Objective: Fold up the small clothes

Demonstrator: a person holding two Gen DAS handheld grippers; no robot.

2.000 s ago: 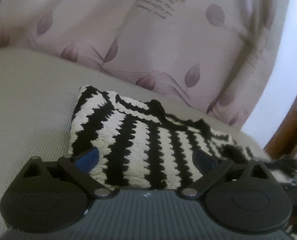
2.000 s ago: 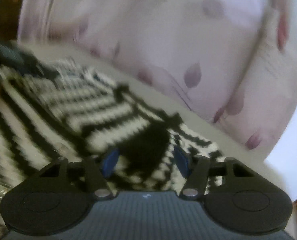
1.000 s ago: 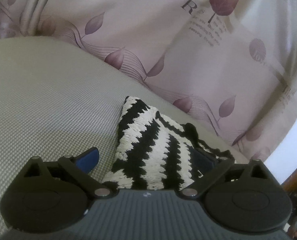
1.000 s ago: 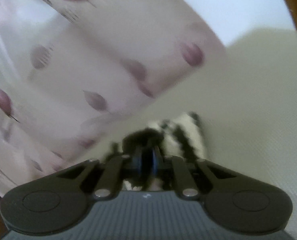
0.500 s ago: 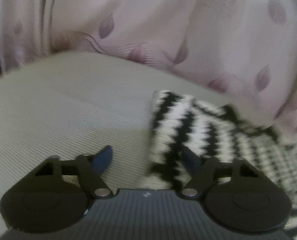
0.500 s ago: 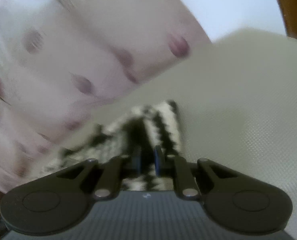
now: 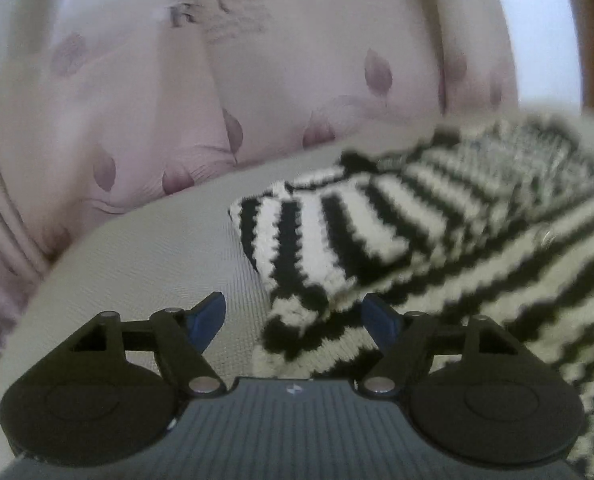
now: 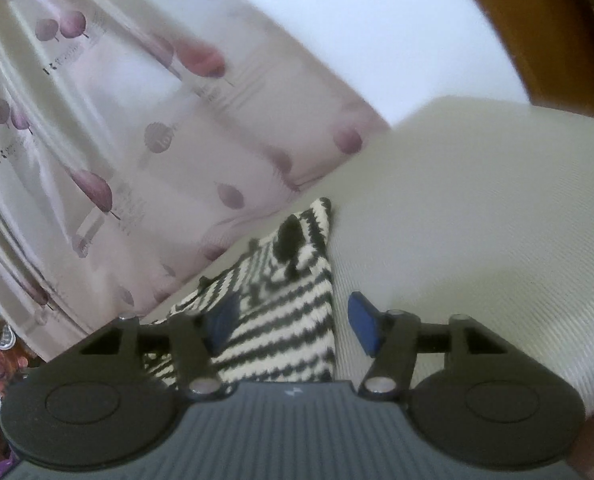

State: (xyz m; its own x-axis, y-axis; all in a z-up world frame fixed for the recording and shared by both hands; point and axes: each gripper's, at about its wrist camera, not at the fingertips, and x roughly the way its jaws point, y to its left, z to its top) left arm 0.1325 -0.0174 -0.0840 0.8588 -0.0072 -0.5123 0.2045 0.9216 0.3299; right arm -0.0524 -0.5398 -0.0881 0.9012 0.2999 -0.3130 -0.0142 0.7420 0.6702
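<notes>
Curtain (image 7: 297, 80), pale pink with plum leaf prints, hangs close behind the cream mattress (image 8: 477, 220). Striped black-and-white knit (image 7: 357, 232) lies folded at the mattress edge beside it, its far end blurred and cut off at frame right. Right gripper (image 8: 293, 324), jaws just opening, straddles the knit's corner unpinched. Left gripper (image 7: 295, 322) spread, fold edge between.

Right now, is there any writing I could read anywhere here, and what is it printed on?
"R": a large capital letter on the pink leaf-print curtain.
Smaller print beside that letter on the curtain: too blurred to read.
Small dark lettering lower on the curtain in the right wrist view: too small and blurred to read.
The striped knit garment shows no text.
</notes>
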